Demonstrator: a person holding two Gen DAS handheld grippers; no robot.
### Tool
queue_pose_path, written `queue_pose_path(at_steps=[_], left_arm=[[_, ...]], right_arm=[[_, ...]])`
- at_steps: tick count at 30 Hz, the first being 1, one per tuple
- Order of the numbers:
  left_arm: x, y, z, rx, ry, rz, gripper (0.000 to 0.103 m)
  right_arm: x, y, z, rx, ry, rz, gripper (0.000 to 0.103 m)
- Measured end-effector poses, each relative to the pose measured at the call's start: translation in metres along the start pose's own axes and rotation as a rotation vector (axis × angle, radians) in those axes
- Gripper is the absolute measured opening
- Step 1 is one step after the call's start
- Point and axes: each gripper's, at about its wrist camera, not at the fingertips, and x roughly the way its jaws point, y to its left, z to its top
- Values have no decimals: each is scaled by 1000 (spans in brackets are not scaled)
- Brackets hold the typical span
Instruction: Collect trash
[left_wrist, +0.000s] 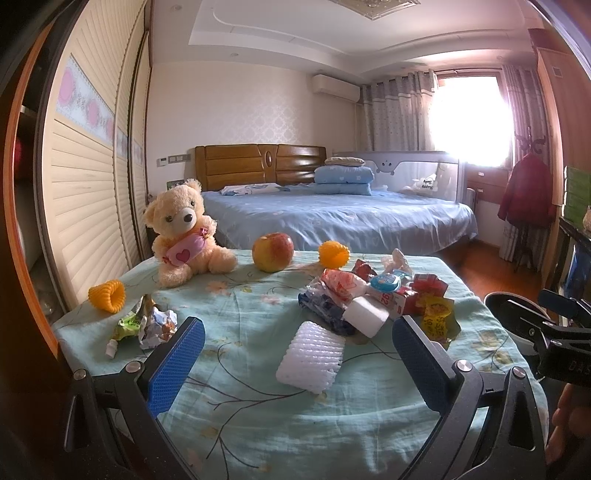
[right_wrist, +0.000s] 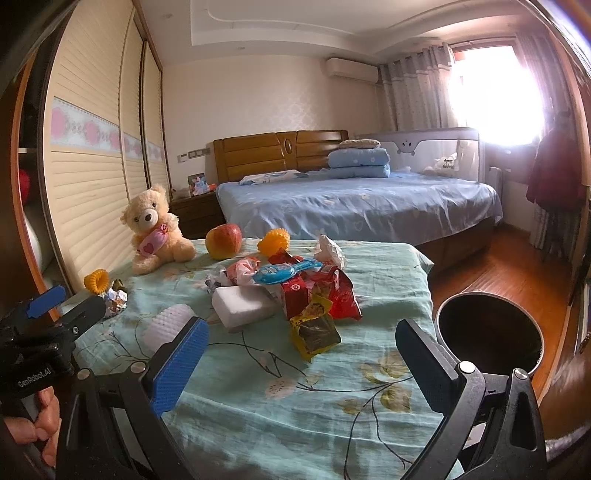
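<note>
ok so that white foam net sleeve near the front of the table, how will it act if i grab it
The white foam mesh fruit sleeve looks airy and thin-walled, so it is probably very light and will likely squash flat between the pads. It lies on its side as a ribbed tube on the floral green tablecloth, so a push may roll it or skid it away rather than seat it.

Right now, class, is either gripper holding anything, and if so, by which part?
Nothing is held. The left gripper and the right gripper are both open with nothing between their fingers, above the table, short of the wrappers.
</note>
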Motion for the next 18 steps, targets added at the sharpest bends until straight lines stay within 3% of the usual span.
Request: queue_pose_path(at_steps=[18], left_arm=[[0,1,-2,-3,6,-2,102]], right_arm=[[2,1,0,1,7,9,102]])
